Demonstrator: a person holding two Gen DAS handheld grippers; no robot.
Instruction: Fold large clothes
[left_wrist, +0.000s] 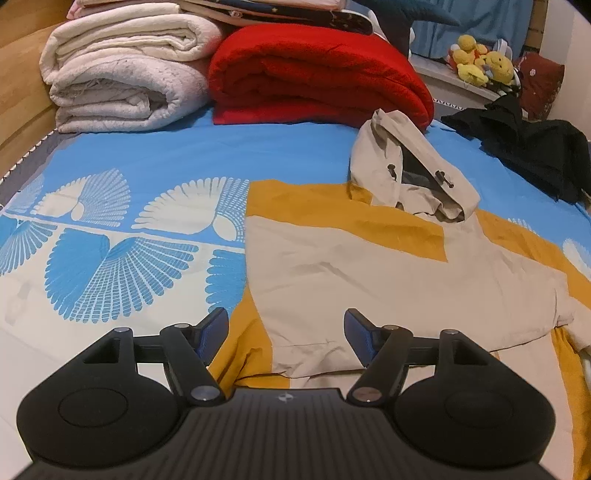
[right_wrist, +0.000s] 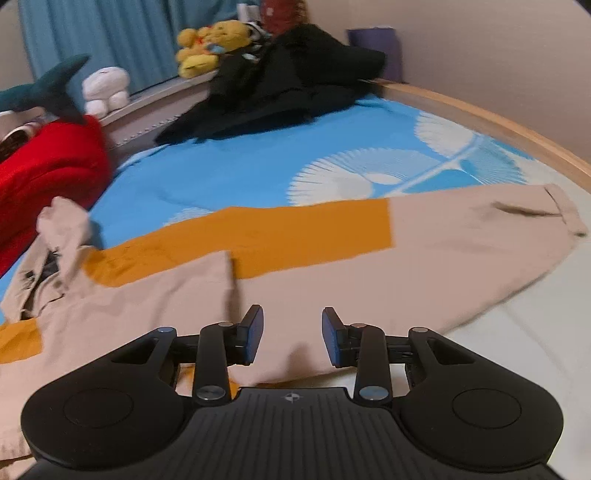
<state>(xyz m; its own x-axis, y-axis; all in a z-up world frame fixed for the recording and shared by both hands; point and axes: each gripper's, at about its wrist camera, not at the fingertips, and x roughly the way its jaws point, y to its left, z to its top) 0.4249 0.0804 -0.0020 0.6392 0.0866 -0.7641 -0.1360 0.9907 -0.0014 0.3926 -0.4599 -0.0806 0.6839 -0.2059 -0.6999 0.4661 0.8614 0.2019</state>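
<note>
**Hooded jacket partly folded, one sleeve is still waiting**

The left gripper (left_wrist: 286, 332) is hovering with its jaws standing wide apart, and nothing is lying between the fingers. Just beyond the fingertips the beige and mustard jacket (left_wrist: 369, 273) is lying flat on the bed sheet (left_wrist: 147, 155). The right gripper (right_wrist: 293, 334) is also standing open, with a narrower gap, and it is gripping nothing; the cloth is lying under and ahead of its fingers.

I am judging that the folding is about in the middle. In the left wrist view, the sleeve on the left-finger side is seeming already turned in over the body, because that edge is running straight and a beige panel is covering the chest. In the right wrist view, the other sleeve (right_wrist: 480, 229) is stretching out ahead and to the right of the fingers, not folded yet. After it, the body is probably still needing a fold across.

The cloth is looking thin and smooth, with few wrinkles. Farther ahead, the hood (left_wrist: 410, 166) is lying crumpled with its drawcord toggles showing. Beyond it, a red blanket (left_wrist: 317, 77) and a black garment (left_wrist: 528, 147) are resting well apart from the fingers.
</note>
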